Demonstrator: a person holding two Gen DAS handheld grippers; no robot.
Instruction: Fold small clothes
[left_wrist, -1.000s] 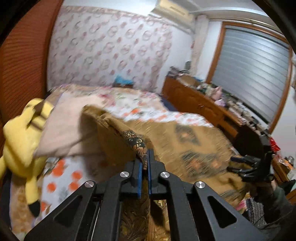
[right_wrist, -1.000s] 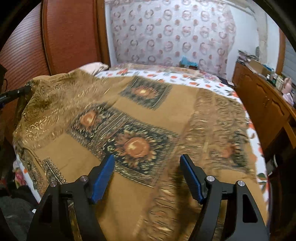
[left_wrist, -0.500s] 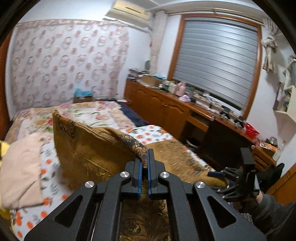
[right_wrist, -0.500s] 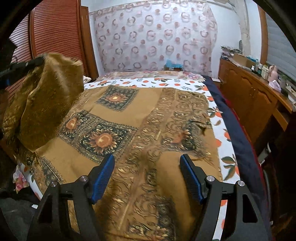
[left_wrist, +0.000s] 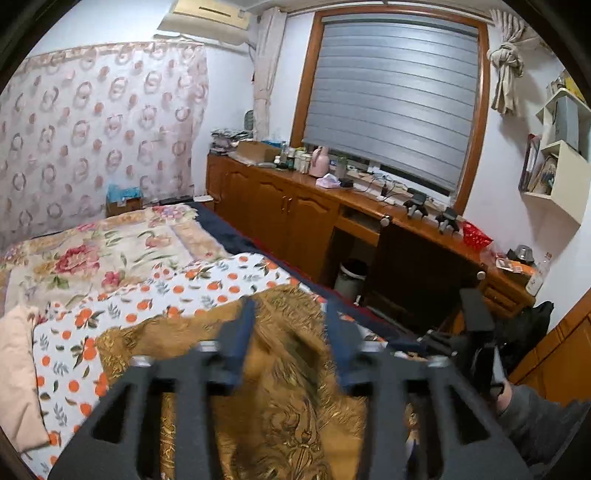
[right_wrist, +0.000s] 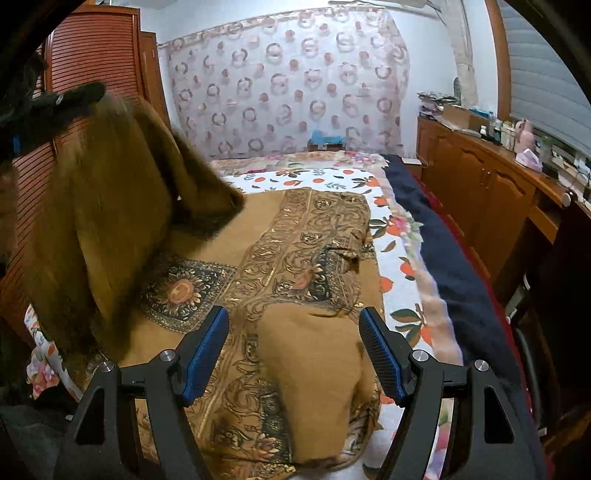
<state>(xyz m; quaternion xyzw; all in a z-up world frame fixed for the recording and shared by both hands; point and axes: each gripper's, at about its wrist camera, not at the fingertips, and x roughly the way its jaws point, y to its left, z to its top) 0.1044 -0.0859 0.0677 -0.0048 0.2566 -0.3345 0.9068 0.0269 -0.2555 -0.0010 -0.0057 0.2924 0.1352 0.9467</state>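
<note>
Bed: cloth beneath opening left gripper

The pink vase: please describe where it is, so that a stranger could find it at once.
Find the window blind and, beneath it, the long wooden cabinet beside the bed. The pink vase stands on the cabinet top near the blind's lower left corner, behind a pale tissue pack. It is the only tall, smooth pink thing among small bottles.

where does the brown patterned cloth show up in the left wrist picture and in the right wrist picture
Left wrist: brown patterned cloth fills the lower middle, beyond the opening jaws of the left gripper, blurred.
Right wrist: it covers the middle and the lower left, one part lifted at far left.
Shared landmark: the ring-patterned curtain behind the bed.
</note>
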